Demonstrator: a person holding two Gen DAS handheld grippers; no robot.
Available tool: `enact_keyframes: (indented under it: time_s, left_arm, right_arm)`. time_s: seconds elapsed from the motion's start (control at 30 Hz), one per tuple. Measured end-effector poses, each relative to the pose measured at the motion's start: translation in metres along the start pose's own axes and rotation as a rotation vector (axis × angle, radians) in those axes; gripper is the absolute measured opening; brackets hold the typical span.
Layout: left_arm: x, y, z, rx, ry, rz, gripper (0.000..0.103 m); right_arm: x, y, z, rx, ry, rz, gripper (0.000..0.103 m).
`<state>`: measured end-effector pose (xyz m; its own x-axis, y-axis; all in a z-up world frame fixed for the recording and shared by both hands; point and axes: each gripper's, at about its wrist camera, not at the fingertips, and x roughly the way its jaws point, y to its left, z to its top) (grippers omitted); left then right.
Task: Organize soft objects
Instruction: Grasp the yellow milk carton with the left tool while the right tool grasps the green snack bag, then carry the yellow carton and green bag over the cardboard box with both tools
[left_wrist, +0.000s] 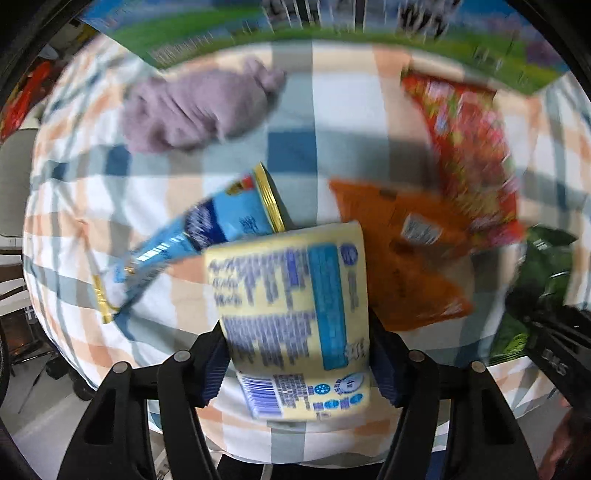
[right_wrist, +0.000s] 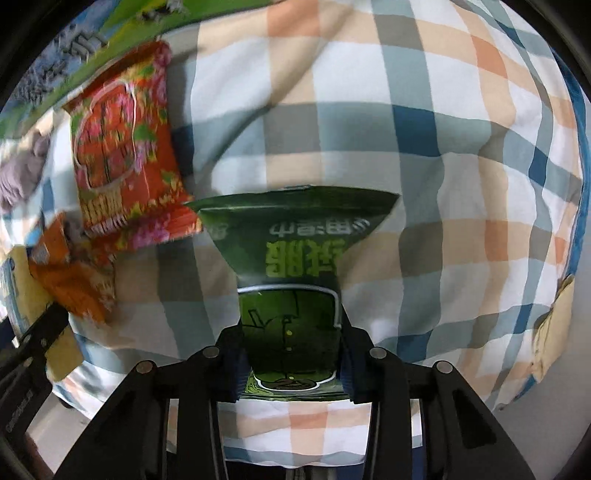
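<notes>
green packet (right_wrist: 295, 236) lettering upside down, unreadable

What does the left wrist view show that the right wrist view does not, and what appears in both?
Only the left wrist view shows the blue packet lying on the cloth, and the printed face of the yellow packet between the left tool's pads.

Only the right wrist view shows the green packet's printed front, gripped by the right tool.

Both show the checked cloth, the red flowered packet, the orange packet and the purple cloth.
</notes>
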<state>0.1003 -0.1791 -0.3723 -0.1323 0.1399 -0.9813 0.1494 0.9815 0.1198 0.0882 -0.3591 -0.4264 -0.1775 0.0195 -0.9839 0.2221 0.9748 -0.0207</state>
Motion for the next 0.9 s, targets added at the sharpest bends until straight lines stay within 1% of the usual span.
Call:
enact_keyframes:
  time_s: [0.03, 0.07, 0.13, 0.2, 0.23, 0.27, 0.3, 0.33, 0.4, 0.43, 0.47, 0.57, 0.67, 0.7, 0.77, 0.8, 0.83, 0.87, 0.9]
  left_arm:
    - [0.007, -0.003, -0.001, -0.004, 0.018, -0.013, 0.064]
    - [0.010, -0.005, -0.002, -0.008, 0.021, -0.021, 0.065]
    - [0.021, -0.008, -0.001, -0.022, 0.011, -0.034, 0.065]
    - [0.023, -0.005, -0.006, -0.034, -0.007, -0.037, 0.063]
    - [0.038, 0.001, -0.009, -0.037, -0.020, -0.037, 0.063]
    - [0.052, 0.004, -0.014, -0.038, -0.030, -0.035, 0.062]
    - [0.052, 0.000, -0.017, -0.038, -0.040, -0.030, 0.062]
    - [0.044, 0.002, -0.023, -0.035, -0.049, -0.025, 0.062]
    - [0.035, -0.013, -0.034, -0.026, -0.077, -0.007, 0.062]
    - [0.023, -0.001, -0.045, -0.022, -0.089, -0.004, 0.062]
    - [0.011, 0.000, -0.068, -0.019, -0.103, -0.002, 0.062]
    - [-0.011, -0.009, -0.084, -0.005, -0.156, 0.011, 0.062]
    - [-0.032, -0.018, -0.102, 0.007, -0.217, 0.013, 0.062]
    - [-0.042, -0.016, -0.095, 0.009, -0.234, 0.009, 0.062]
    - [-0.060, -0.021, -0.104, 0.018, -0.275, -0.004, 0.062]
    - [-0.072, -0.021, -0.104, 0.019, -0.291, -0.013, 0.062]
    - [-0.093, -0.018, -0.093, 0.024, -0.311, -0.027, 0.062]
    - [-0.106, -0.019, -0.092, 0.028, -0.327, -0.036, 0.062]
    - [-0.125, -0.013, -0.083, 0.031, -0.339, -0.045, 0.062]
  right_arm:
    - [0.003, 0.001, 0.000, -0.007, 0.002, -0.003, 0.045]
    - [0.003, 0.003, -0.010, -0.011, 0.004, -0.002, 0.052]
    - [0.009, -0.001, -0.011, -0.011, 0.003, 0.016, 0.057]
    - [0.009, 0.001, -0.016, -0.005, 0.003, 0.016, 0.057]
    - [0.003, 0.010, -0.023, -0.002, 0.006, 0.017, 0.057]
    - [0.004, 0.008, -0.029, 0.002, 0.008, 0.023, 0.055]
    - [0.005, 0.007, -0.037, 0.006, 0.009, 0.023, 0.052]
    - [0.009, 0.006, -0.041, 0.009, 0.003, 0.023, 0.049]
    - [0.008, 0.003, -0.057, 0.009, -0.015, 0.021, 0.045]
    - [0.006, 0.008, -0.061, 0.006, -0.022, 0.023, 0.044]
    - [0.003, 0.010, -0.062, 0.002, -0.026, 0.025, 0.043]
    - [-0.011, 0.015, -0.071, -0.007, -0.050, 0.032, 0.042]
    - [-0.024, 0.013, -0.079, -0.015, -0.095, 0.043, 0.041]
    - [-0.031, 0.013, -0.084, -0.017, -0.112, 0.052, 0.041]
    - [-0.045, 0.012, -0.093, -0.023, -0.144, 0.067, 0.041]
    - [-0.055, 0.011, -0.096, -0.026, -0.162, 0.076, 0.041]
    - [-0.067, 0.011, -0.097, -0.028, -0.179, 0.085, 0.041]
    - [-0.074, 0.010, -0.101, -0.030, -0.195, 0.093, 0.040]
    - [-0.087, 0.009, -0.105, -0.032, -0.222, 0.104, 0.040]
